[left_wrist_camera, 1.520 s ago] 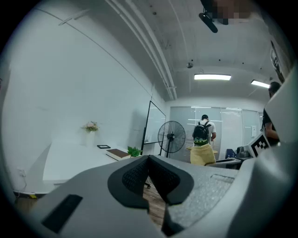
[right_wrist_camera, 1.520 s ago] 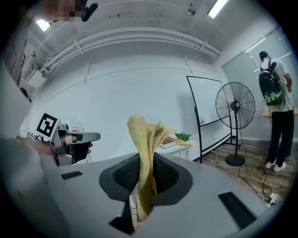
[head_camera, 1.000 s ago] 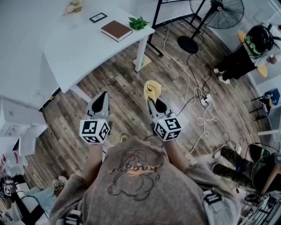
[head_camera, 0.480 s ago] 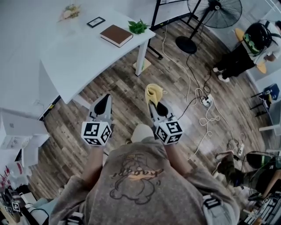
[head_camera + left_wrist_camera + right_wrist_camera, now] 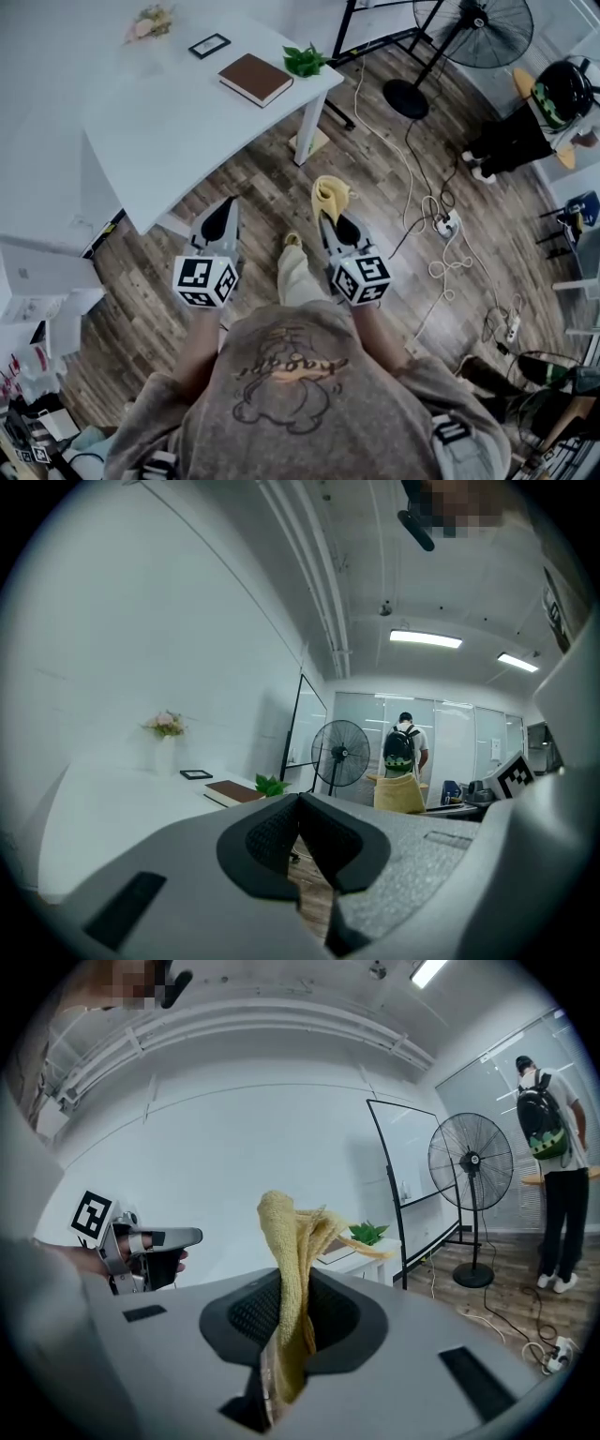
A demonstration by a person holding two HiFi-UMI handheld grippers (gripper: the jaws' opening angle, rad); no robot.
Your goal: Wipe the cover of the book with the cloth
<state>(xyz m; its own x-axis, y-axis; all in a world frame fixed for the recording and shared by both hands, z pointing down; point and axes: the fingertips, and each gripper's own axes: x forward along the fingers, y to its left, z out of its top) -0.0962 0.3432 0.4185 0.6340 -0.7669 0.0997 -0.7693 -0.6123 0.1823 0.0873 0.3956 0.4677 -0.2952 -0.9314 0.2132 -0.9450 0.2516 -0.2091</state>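
Observation:
A brown book (image 5: 255, 79) lies flat near the right end of the white table (image 5: 169, 122), also seen far off as the book (image 5: 236, 790) in the left gripper view. My right gripper (image 5: 334, 221) is shut on a yellow cloth (image 5: 328, 195), which sticks up between the jaws as a folded cloth (image 5: 293, 1279). My left gripper (image 5: 221, 219) is shut with nothing in it, its left gripper tips (image 5: 298, 810) meeting. Both grippers hang over the wooden floor, well short of the table and the book.
A small green plant (image 5: 306, 62), a black picture frame (image 5: 209, 45) and a flower vase (image 5: 147, 22) stand on the table. A standing fan (image 5: 473, 37), floor cables with a power strip (image 5: 445, 223) and a person with a backpack (image 5: 548, 94) are to the right.
The view has shifted slightly; table and book sit a little closer. A leg has stepped forward between the grippers. Both grippers keep their hold and spacing.

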